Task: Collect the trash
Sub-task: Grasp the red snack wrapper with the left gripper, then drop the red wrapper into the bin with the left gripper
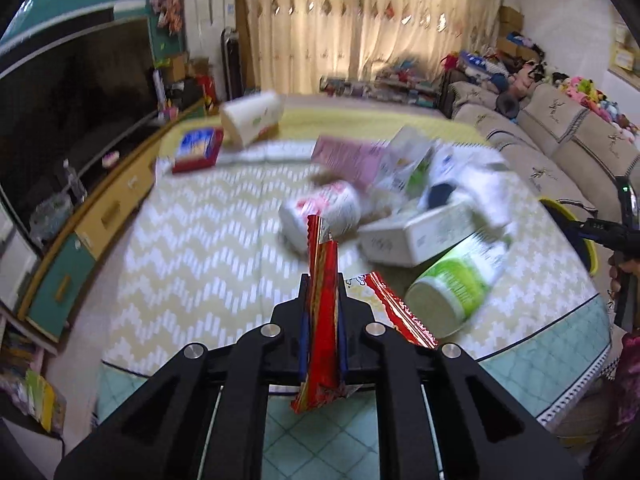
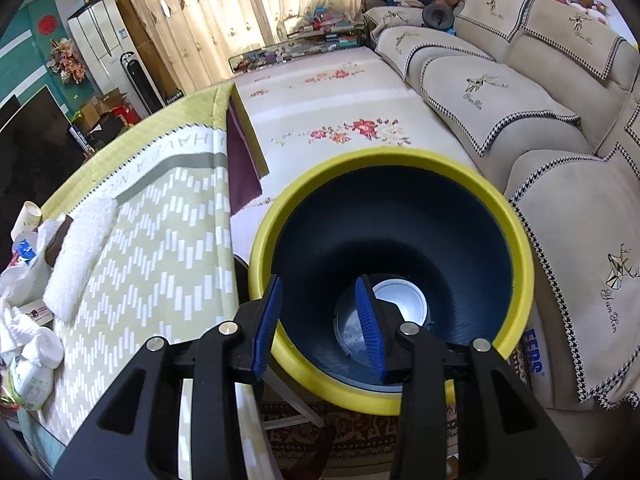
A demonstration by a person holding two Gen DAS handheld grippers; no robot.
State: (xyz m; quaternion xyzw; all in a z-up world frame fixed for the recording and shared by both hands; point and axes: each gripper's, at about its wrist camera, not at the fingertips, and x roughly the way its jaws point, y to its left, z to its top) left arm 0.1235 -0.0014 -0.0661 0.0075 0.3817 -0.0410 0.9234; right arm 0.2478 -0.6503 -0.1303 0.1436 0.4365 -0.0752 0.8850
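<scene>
My left gripper [image 1: 322, 280] is shut on a red foil wrapper [image 1: 322, 320], held above the table's chevron cloth [image 1: 200, 240]. Beyond it lies a blurred pile of trash: a white roll with red print [image 1: 320, 212], a white box [image 1: 416, 236], a green-lidded tub [image 1: 452, 292], and a second red wrapper [image 1: 400, 308]. My right gripper [image 2: 316, 312] straddles the near rim of a yellow-rimmed dark blue bin [image 2: 392, 240]; its jaws stand around the rim, one outside and one inside. A white lid [image 2: 400, 300] lies at the bin's bottom.
A beige sofa [image 2: 520, 120] runs along the right. A floral mat [image 2: 340, 112] lies beyond the bin. A white towel roll [image 2: 80, 248] and bottles [image 2: 32, 376] sit on the table. A TV [image 1: 72, 100] and cabinet [image 1: 100, 216] stand on the left.
</scene>
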